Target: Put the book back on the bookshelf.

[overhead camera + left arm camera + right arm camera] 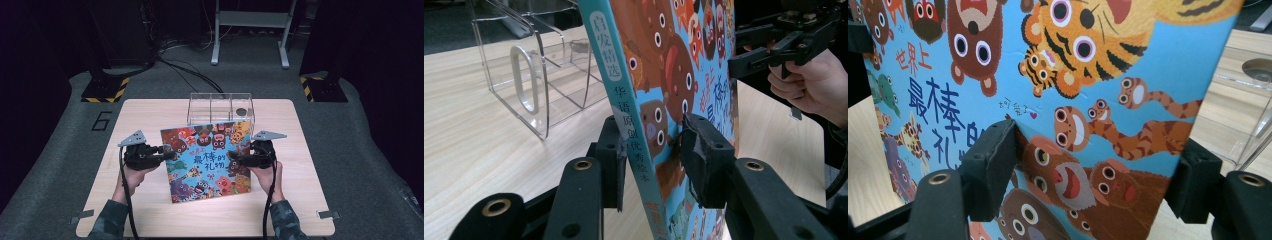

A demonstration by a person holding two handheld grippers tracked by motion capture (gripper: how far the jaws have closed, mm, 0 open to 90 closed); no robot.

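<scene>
Right now the left claw [651, 155] is clamped on the spine edge of the picture book [207, 160], pads on both covers. Right claw [1093, 170] grips the opposite edge. Book is held tilted above the counter [295, 200], just in front of the clear organizer [220, 107].

A picture book [207, 161] stands tilted at the centre of the table [150, 220], its upper edge leaning toward the far side. Directly behind it, on the table's far edge, stands a three-compartment box [220, 107]; a small round object [241, 111] lies in its right compartment. The left gripper [169, 154] meets the book's left edge, one of its fingers [704, 157] on the cover and one behind. The right gripper [235, 159] meets the right edge likewise.
</scene>
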